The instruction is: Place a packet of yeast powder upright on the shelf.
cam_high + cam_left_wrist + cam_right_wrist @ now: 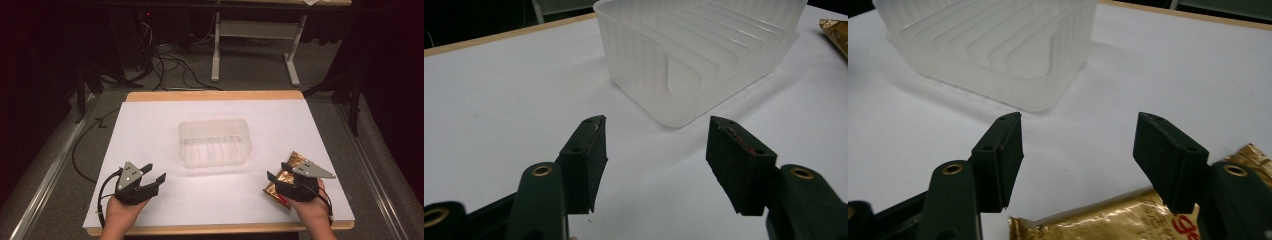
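Right hand-held gripper (278,176): jaws spread wide, nothing pinched. It hovers over the crinkly gold foil packet (286,179), which lies flat on the surface at the near right edge, under and just ahead of the jaws. Left hand-held gripper (153,174): also spread, empty, resting near left.

Risks as I see them: foil is slick and lies flat, so the pads may skate over it or catch only a corner; the packet could then slide off the near edge. The translucent ribbed plastic tub (214,142) in the middle looks light, so I expect a nudge would shove it.

Surface (150,125): white sheet over a wood-edged top. Room is dark, grey carpet, black cables (170,67) and a white desk frame (260,45) behind.
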`<state>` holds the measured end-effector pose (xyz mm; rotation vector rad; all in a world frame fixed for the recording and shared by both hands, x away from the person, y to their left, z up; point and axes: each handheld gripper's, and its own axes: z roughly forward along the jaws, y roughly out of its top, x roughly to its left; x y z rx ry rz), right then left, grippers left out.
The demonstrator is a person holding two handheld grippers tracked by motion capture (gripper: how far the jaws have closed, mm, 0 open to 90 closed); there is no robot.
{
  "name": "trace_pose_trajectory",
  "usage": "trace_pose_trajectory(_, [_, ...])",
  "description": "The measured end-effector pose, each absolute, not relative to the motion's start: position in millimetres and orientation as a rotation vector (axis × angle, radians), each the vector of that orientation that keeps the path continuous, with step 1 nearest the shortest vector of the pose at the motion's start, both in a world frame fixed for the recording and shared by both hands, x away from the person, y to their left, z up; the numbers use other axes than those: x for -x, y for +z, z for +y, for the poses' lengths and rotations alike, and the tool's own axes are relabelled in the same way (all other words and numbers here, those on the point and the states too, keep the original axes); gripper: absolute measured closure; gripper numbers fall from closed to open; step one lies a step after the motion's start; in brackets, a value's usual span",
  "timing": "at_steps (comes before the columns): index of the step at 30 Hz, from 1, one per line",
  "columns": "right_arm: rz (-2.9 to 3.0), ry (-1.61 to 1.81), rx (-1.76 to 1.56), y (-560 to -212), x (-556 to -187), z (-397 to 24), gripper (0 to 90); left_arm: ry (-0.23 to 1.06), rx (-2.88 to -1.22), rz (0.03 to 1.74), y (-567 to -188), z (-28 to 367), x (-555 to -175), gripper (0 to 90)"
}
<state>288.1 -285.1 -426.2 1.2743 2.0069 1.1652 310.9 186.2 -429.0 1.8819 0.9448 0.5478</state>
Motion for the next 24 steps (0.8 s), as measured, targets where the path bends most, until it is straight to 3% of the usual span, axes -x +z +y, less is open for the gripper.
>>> trace_pose_trajectory(9, [1.938, 1.168, -1.342, -425.2, -284.0, -306.1, 39.8, 0.549, -1.873, 0.951, -428.0, 184.0, -316.4, 42.2])
trace_pose_trajectory(21, [1.905, 1.078, -1.418, -430.9, -265.9, -329.1, 50.8, 0.525, -1.866, 0.948, -425.8, 169.4, -330.7, 44.4])
trace_pose_trajectory(23, [1.909, 1.058, -1.432, -432.5, -261.9, -334.0, 58.9, 0.529, -1.868, 0.949, -425.6, 164.6, -334.3, 44.4])
trace_pose_trajectory(24, [1.929, 1.022, -1.457, -434.9, -258.1, -339.1, 72.7, 0.524, -1.871, 0.943, -426.0, 162.8, -335.6, 44.4])
